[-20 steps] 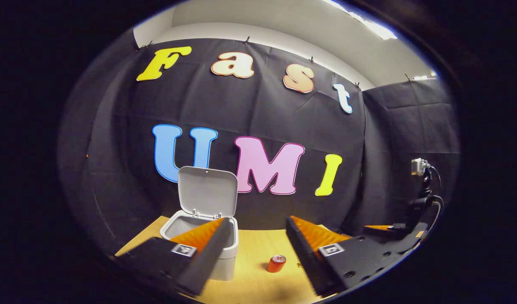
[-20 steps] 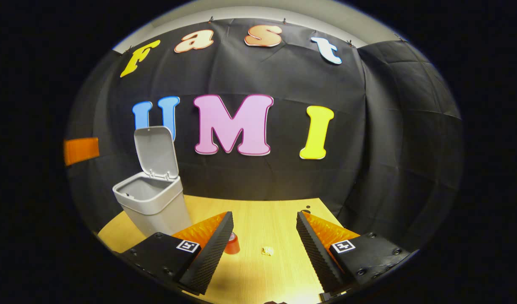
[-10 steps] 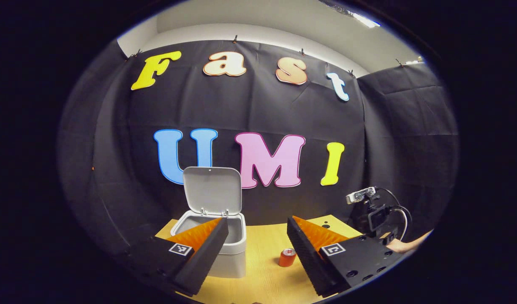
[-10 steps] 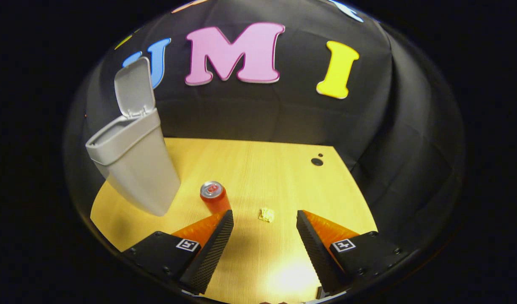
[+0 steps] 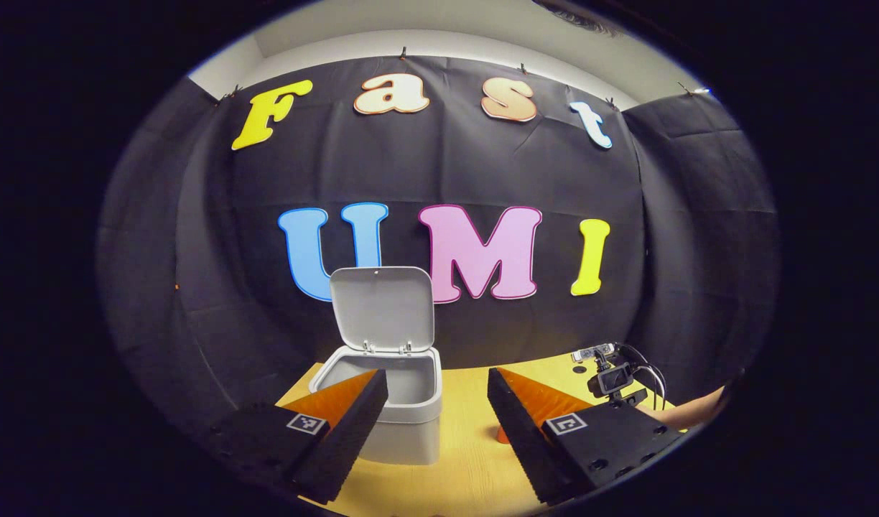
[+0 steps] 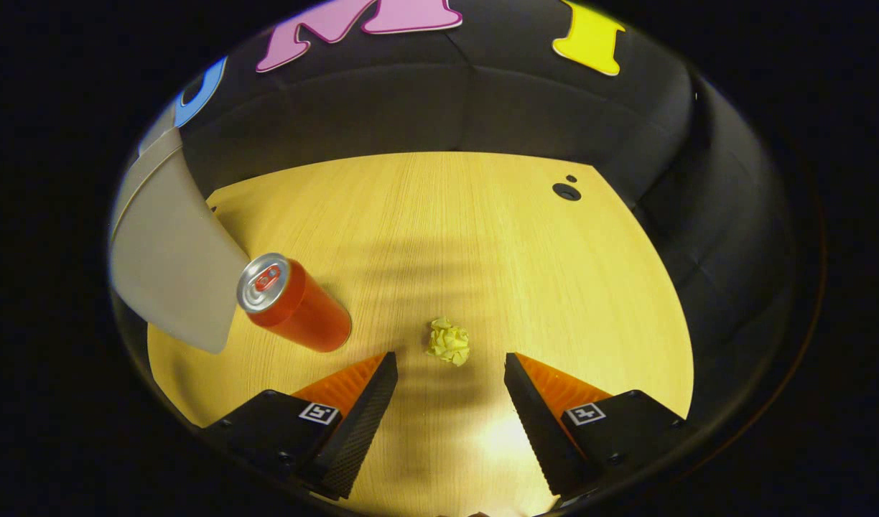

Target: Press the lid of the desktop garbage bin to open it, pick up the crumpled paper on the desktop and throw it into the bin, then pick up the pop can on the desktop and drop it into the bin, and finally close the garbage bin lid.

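Note:
The grey bin (image 5: 403, 409) stands on the wooden desk with its lid (image 5: 383, 307) swung up; the bin's side (image 6: 170, 266) is at the left edge of the right gripper view. A yellow crumpled paper (image 6: 449, 342) lies on the desk just ahead of my right gripper (image 6: 450, 368), which is open and tilted down over it. The red pop can (image 6: 296, 305) stands left of the paper, beside the bin. My left gripper (image 5: 437, 382) is open in front of the bin, holding nothing. A sliver of the can (image 5: 503, 434) peeks past its right finger.
The wooden desk (image 6: 468, 230) has two small dark holes (image 6: 566, 191) near its far right corner. Black cloth walls close the booth behind and to the right. In the left gripper view the other gripper's camera (image 5: 612, 377) and a hand (image 5: 687, 411) show at the right.
My right gripper has pitched down and come closer to the desk, so the paper and can look larger and nearer. The left gripper has shifted slightly; the bin sits more central in its view.

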The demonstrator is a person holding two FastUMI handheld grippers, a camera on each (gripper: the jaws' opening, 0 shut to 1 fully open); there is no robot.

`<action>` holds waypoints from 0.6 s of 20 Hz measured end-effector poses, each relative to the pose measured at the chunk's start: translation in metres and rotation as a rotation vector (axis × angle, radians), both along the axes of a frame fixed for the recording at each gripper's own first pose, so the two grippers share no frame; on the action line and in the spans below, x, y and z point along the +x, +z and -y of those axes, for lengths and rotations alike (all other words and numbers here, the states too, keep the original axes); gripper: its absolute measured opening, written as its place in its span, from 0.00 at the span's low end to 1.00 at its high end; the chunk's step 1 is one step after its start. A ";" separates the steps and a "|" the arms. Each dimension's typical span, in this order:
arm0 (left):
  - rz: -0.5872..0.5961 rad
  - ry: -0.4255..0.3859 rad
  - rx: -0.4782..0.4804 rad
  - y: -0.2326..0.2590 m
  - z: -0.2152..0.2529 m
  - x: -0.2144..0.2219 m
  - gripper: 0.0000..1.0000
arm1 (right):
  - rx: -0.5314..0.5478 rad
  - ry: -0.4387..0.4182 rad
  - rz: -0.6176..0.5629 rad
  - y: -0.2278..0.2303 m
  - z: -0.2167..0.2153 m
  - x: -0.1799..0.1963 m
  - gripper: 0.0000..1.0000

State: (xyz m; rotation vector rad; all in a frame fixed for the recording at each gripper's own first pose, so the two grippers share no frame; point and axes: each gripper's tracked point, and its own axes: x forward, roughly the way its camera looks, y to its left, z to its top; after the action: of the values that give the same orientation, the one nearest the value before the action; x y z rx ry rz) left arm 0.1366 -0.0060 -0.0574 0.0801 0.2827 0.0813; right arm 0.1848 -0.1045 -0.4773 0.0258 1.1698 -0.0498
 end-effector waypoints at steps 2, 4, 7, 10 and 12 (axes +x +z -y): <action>-0.019 0.028 -0.006 -0.008 -0.007 0.006 0.95 | 0.008 -0.016 -0.027 -0.009 0.002 0.004 0.98; -0.033 0.045 -0.015 -0.015 -0.010 0.012 0.95 | 0.009 -0.022 -0.035 -0.021 0.004 0.012 0.98; -0.049 0.069 -0.031 -0.024 -0.014 0.021 0.95 | 0.019 -0.017 -0.045 -0.034 0.005 0.019 0.98; -0.060 0.084 -0.079 -0.032 -0.011 0.026 0.95 | 0.038 -0.013 -0.080 -0.043 0.004 0.016 0.90; -0.065 0.091 -0.087 -0.035 -0.011 0.030 0.95 | 0.031 -0.007 -0.075 -0.047 0.005 0.019 0.80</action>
State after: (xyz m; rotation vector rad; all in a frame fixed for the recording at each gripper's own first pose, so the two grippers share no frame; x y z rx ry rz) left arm 0.1663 0.0054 -0.0923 -0.0166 0.3547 0.1570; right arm 0.2042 -0.1095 -0.5244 0.0563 1.2456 -0.0389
